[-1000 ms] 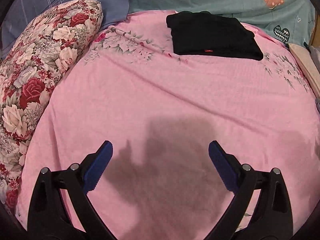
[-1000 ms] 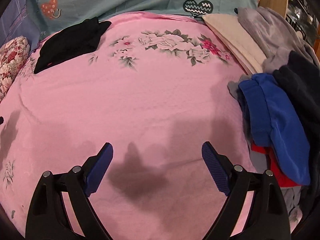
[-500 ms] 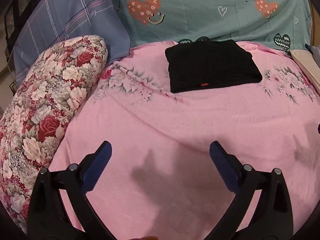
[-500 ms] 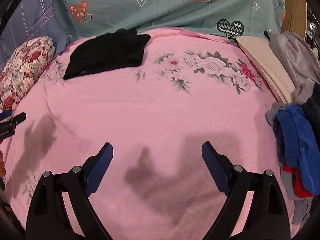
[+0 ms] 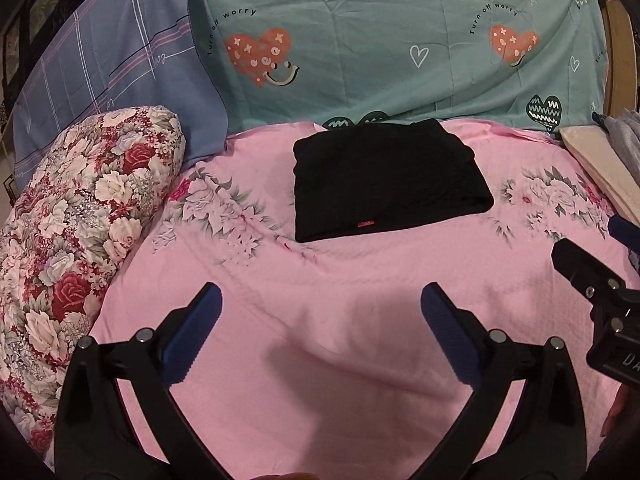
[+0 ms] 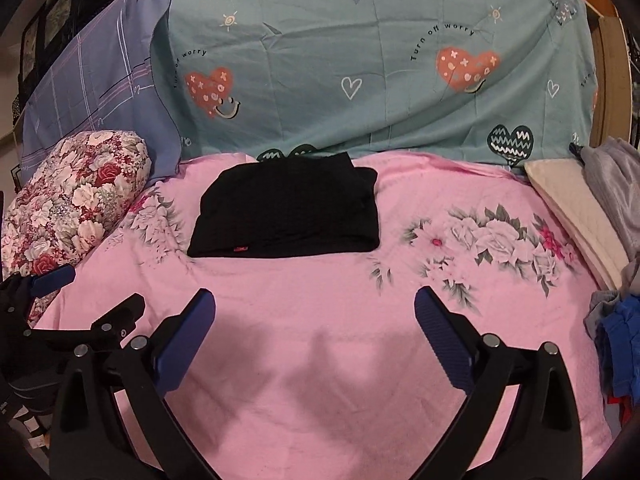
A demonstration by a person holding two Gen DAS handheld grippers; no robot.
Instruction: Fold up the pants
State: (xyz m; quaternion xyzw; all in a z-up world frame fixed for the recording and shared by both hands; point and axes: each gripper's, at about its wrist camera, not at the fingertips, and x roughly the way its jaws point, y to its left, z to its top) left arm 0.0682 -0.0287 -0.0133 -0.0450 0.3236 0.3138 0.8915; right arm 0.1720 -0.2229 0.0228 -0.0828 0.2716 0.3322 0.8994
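Note:
Folded black pants (image 5: pixel 384 178) with a small red tag lie flat on the pink floral bedsheet (image 5: pixel 320 320) near the headboard; they also show in the right wrist view (image 6: pixel 288 212). My left gripper (image 5: pixel 320 308) is open and empty, held above the sheet well short of the pants. My right gripper (image 6: pixel 314 308) is open and empty too, at a similar distance. Each gripper shows at the edge of the other's view: the right one at far right (image 5: pixel 600 280), the left one at far left (image 6: pixel 80 320).
A floral bolster (image 5: pixel 72 240) lies along the left. A teal heart-print pillow (image 5: pixel 400 40) and a blue plaid pillow (image 5: pixel 112 68) stand at the back. A cream folded cloth (image 6: pixel 572 216), grey garments (image 6: pixel 616 184) and blue clothes (image 6: pixel 620 344) pile on the right.
Both grippers have pulled back and tilted up, so the pillows and headboard now fill the top of the views. The pants have not moved. Both jaws stay open.

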